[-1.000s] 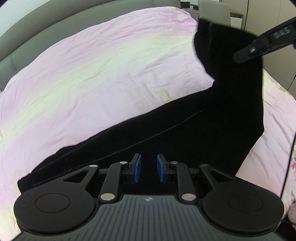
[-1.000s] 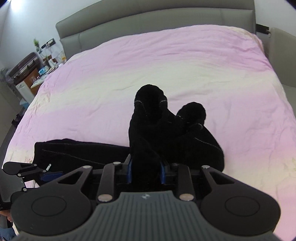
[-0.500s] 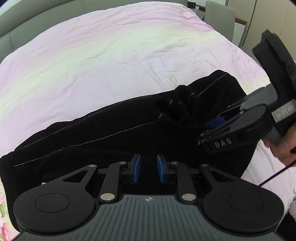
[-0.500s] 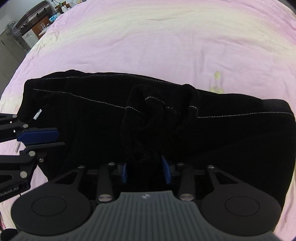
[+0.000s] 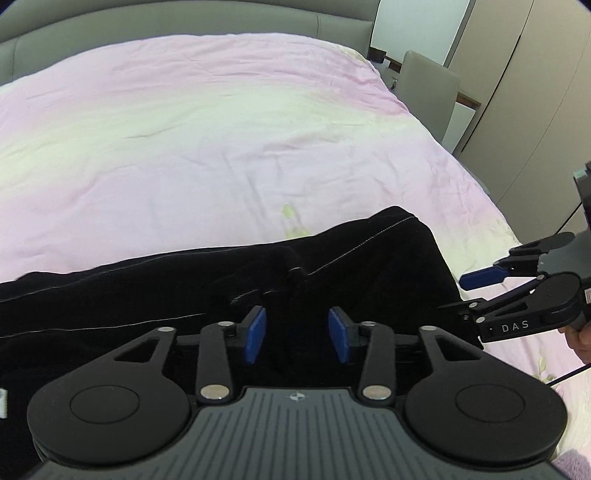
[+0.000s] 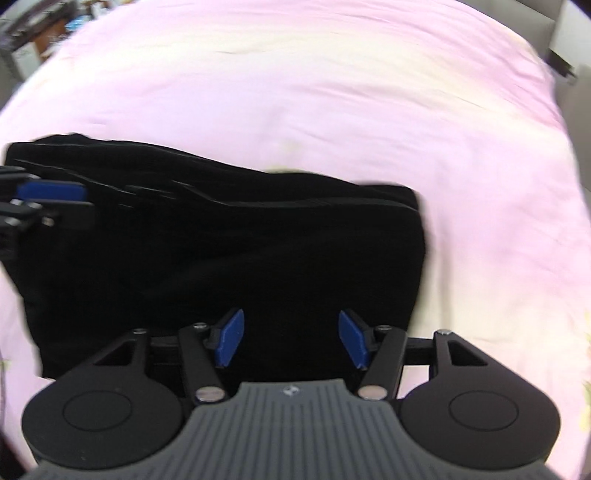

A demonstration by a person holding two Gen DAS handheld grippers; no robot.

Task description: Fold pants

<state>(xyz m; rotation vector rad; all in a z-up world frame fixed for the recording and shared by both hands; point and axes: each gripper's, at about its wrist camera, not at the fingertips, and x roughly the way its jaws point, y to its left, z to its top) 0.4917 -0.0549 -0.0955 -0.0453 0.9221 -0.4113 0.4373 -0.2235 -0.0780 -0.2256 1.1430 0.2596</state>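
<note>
The black pants [image 5: 184, 291] lie folded over on the pink bed cover [image 5: 221, 140], with a small ridge of cloth in the middle. My left gripper [image 5: 297, 334] hovers just over them. Its jaws are opening, and the blue pads stand apart with only flat cloth below them. In the blurred right wrist view the pants [image 6: 221, 251] form a dark rectangle. My right gripper [image 6: 291, 338] is low over their near edge. Its jaws are also opening and the pads press on nothing. The right gripper [image 5: 461, 293] also shows past the pants' right end. The left gripper [image 6: 48, 192] shows at the left edge.
A grey padded headboard [image 5: 147, 22] runs along the far side of the bed. A grey chair [image 5: 424, 88] and tall wardrobe doors [image 5: 524, 92] stand to the right. A hand [image 5: 580, 336] and a cable show at the right edge. Cluttered furniture [image 6: 33, 33] is blurred at the far left.
The lifted pants end came down onto the lower layer. The right gripper let go of the bunched cloth and dropped low. Both pairs of jaws widened. The left gripper shifted along the pants.
</note>
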